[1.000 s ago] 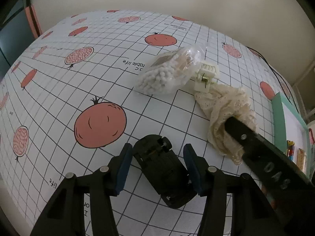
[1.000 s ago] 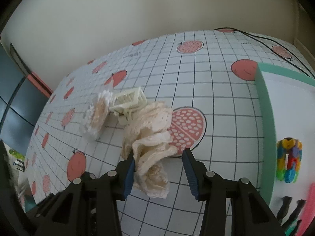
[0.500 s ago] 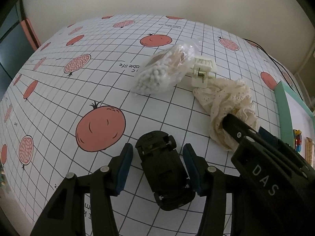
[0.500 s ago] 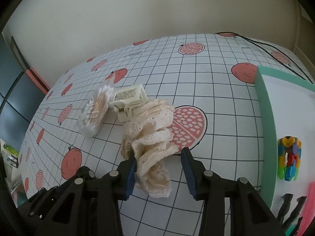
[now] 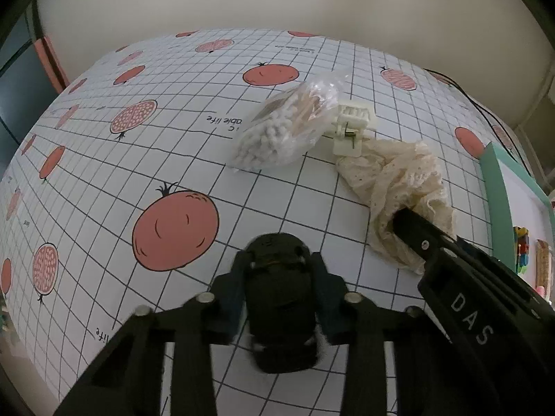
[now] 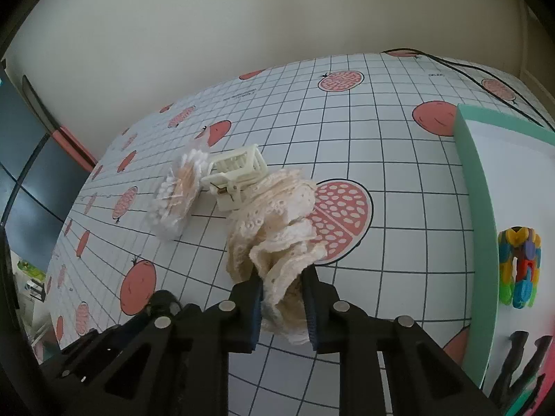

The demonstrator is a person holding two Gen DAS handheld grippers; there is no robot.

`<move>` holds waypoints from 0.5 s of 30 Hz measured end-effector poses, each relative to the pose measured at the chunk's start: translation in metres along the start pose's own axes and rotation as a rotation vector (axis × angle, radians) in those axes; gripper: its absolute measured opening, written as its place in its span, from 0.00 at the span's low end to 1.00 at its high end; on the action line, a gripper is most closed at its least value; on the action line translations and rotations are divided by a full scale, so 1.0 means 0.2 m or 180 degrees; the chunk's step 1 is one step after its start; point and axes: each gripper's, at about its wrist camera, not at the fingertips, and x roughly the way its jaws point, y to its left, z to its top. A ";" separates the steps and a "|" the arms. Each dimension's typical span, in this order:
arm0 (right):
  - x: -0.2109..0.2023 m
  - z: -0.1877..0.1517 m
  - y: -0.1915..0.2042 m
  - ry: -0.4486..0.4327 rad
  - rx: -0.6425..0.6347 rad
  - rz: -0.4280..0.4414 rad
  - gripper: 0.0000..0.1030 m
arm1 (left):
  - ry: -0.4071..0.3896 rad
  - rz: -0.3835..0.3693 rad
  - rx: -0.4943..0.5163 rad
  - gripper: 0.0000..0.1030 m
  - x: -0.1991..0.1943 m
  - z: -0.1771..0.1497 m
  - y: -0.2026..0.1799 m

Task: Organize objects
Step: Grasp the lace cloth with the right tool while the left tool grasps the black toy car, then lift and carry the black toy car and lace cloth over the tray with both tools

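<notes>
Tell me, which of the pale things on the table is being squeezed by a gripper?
The lace scrunchie, pinched by the right gripper. The cotton-swab bag and hair claw clip lie untouched.

— Left hand-held gripper [image 5: 277,279]?
— Pads pressed against both flanks of the black toy car [image 5: 281,306] on the tabletop [image 5: 104,180].
— Beyond it?
— Cotton-swab bag [image 5: 286,131] touching a cream hair clip [image 5: 352,128]; lace cloth [image 5: 399,187] adjacent.
</notes>
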 end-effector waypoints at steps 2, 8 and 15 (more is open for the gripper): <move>0.00 0.00 0.00 0.0007 -0.0008 0.0019 0.20 | -0.0002 -0.0015 0.0005 0.34 0.00 0.00 0.00; -0.03 0.00 0.00 -0.0013 0.0029 0.0117 0.17 | 0.0021 -0.0121 -0.0081 0.34 -0.01 0.00 0.01; -0.09 0.02 -0.01 -0.0099 0.0104 0.0301 0.15 | -0.0026 -0.0180 -0.0199 0.34 -0.04 0.03 0.03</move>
